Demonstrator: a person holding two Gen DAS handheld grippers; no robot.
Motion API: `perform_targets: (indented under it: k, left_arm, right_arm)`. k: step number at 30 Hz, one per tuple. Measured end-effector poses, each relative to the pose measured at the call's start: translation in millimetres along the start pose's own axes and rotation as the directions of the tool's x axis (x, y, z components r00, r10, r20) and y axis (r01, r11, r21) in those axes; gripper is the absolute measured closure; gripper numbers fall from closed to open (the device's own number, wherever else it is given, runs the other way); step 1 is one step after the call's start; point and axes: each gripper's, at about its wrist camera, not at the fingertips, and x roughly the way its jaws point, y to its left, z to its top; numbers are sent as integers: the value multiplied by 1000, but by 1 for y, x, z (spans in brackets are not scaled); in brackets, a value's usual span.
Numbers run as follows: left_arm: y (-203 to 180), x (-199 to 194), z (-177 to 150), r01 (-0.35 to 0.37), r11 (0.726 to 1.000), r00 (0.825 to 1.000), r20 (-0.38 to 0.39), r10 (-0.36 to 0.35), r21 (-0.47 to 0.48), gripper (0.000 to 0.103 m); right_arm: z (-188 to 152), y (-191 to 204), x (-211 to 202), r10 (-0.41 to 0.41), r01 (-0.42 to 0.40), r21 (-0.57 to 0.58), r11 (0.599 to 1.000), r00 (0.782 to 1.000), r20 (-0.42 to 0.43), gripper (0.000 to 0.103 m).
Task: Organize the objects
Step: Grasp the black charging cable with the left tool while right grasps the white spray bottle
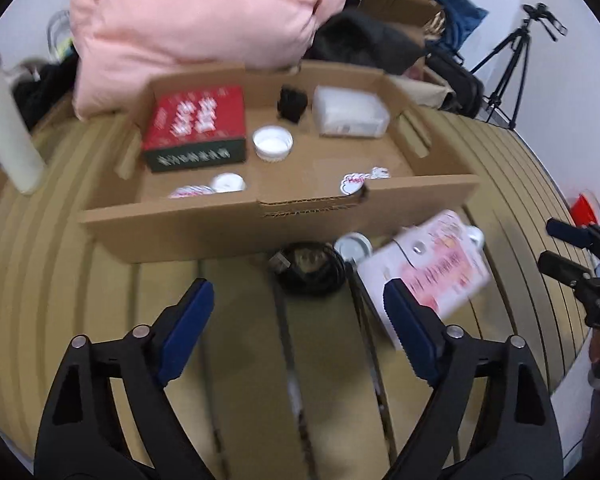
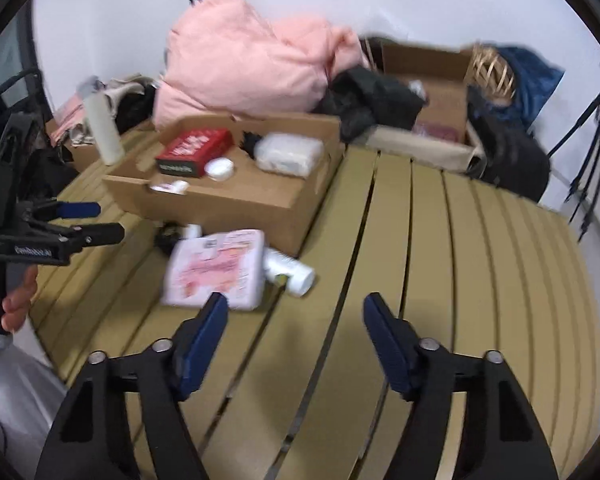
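An open cardboard box (image 1: 260,232) stands on the slatted wooden platform (image 2: 480,280). In it are a red carton (image 1: 198,120), a white jar (image 1: 272,142), a clear plastic container (image 1: 350,112) and a small black item (image 1: 291,102). In front of the box lie a black coiled cable (image 1: 312,270), a pink-and-white packet (image 2: 216,272) and a white bottle (image 2: 290,270) on its side. My left gripper (image 1: 300,293) hovers open just short of the cable, the packet beside its right finger. My right gripper (image 2: 296,304) is open over bare slats, near the packet's front edge.
A pink pillow (image 1: 196,28) and dark clothes (image 2: 372,100) are piled behind the box. An upright white bottle (image 2: 102,132) stands at its left. A second cardboard box (image 2: 428,92) and black bag (image 2: 512,160) sit at the back right, a tripod (image 1: 512,64) beyond the platform edge.
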Motion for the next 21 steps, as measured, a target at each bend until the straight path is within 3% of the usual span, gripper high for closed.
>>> perform_targets:
  k: [3, 4, 7, 10, 15, 17, 19, 21]
  left_arm:
    - [3, 28, 4, -10, 999, 999, -47, 8, -38, 29]
    - [4, 35, 2, -16, 999, 998, -68, 13, -39, 40]
    - [3, 35, -3, 47, 998, 997, -55, -49, -29, 56]
    - [1, 31, -4, 45, 999, 998, -38, -44, 28, 57]
    - [8, 31, -3, 76, 997, 996, -42, -78, -31, 57]
    - [8, 29, -7, 82, 996, 996, -22, -82, -37, 58]
    - [3, 28, -11, 86, 996, 996, 2, -86, -16, 62]
    - [-3, 24, -13, 100, 995, 995, 28, -101, 16, 89]
  right_arm:
    - [7, -8, 34, 28, -29, -41, 999, 999, -36, 39]
    - [9, -9, 45, 35, -38, -55, 998, 998, -50, 41]
    - [10, -3, 73, 74, -83, -118, 990, 994, -79, 42]
    - [11, 8, 91, 62, -76, -179, 981, 995, -84, 43]
    - [14, 14, 107, 98, -112, -185, 976, 992, -82, 44]
    - [10, 15, 104, 105, -118, -171, 978, 991, -79, 49]
    - [4, 14, 97, 103, -115, -162, 980, 991, -80, 62]
    - [-7, 16, 87, 68, -82, -170, 982, 994, -83, 68]
